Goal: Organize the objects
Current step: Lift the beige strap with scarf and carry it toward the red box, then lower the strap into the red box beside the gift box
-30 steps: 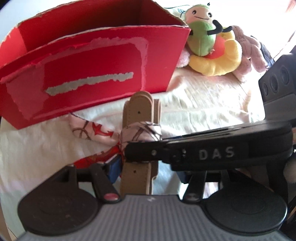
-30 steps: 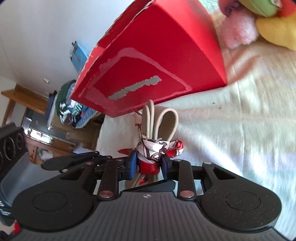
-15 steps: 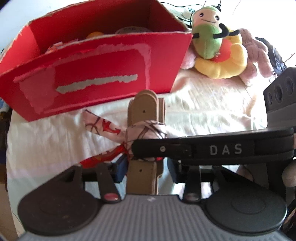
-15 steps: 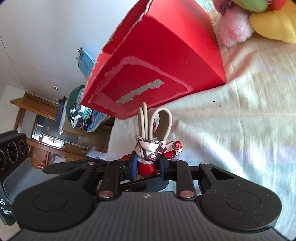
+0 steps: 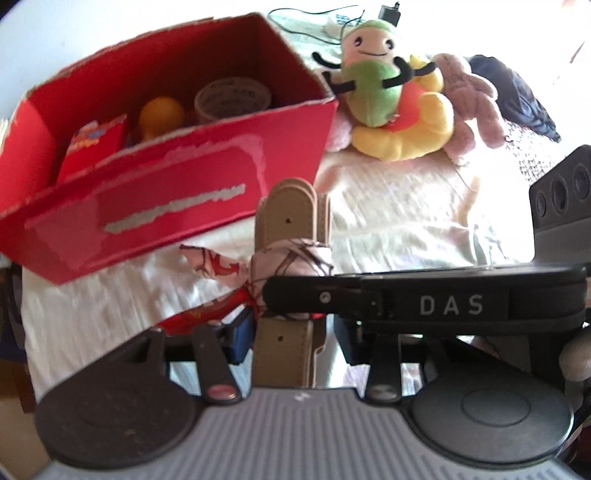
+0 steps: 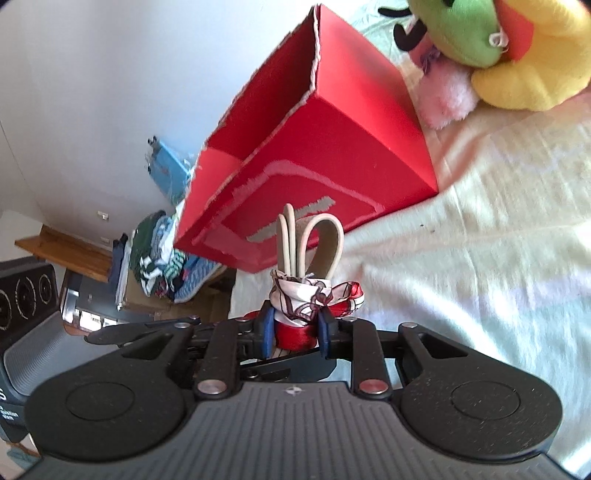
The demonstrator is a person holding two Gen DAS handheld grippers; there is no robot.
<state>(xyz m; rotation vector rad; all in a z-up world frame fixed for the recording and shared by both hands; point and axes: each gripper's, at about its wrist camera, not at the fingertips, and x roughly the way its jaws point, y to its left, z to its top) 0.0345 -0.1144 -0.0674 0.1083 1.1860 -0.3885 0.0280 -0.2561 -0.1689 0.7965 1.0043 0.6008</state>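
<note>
While you hold the folded tan belt [image 5: 284, 343] up off the bed, your left gripper [image 5: 284, 339] has its fingers [image 5: 240, 338] narrowed onto the belt's lower part, one blue pad showing at the belt's left edge; the other finger is hidden behind your right gripper's body, which crosses that view from the right. A red-and-white patterned scarf [image 5: 295, 258] is tied around the belt's middle, its tails trailing off to the left.

From your right wrist view, the right gripper [image 6: 293, 328] has its blue fingers [image 6: 266, 330] close together, clamped on the scarf-wrapped middle of the bundle, with red satin fabric between the pads. Above that knot the belt's loops [image 6: 314, 243] stand upright.

Just beyond the bundle lies the cream bedsheet [image 5: 406, 221], rumpled and brightly lit. Farther back on the bed sits the open red cardboard box [image 5: 177, 184] with torn rims and a scraped label patch on its near wall. Inside it you can see a small red carton [image 5: 92, 147] at the left, an orange round object [image 5: 160, 114] in the middle, and a roll of tape [image 5: 232, 98] to the right.

Right of the box, a green-and-cream plush figure [image 5: 373, 77] rests on a yellow plush [image 5: 406, 136], with a pink plush [image 5: 469, 96] beside them. Beyond those lie a white cable and a charger [image 5: 389, 13].
</note>
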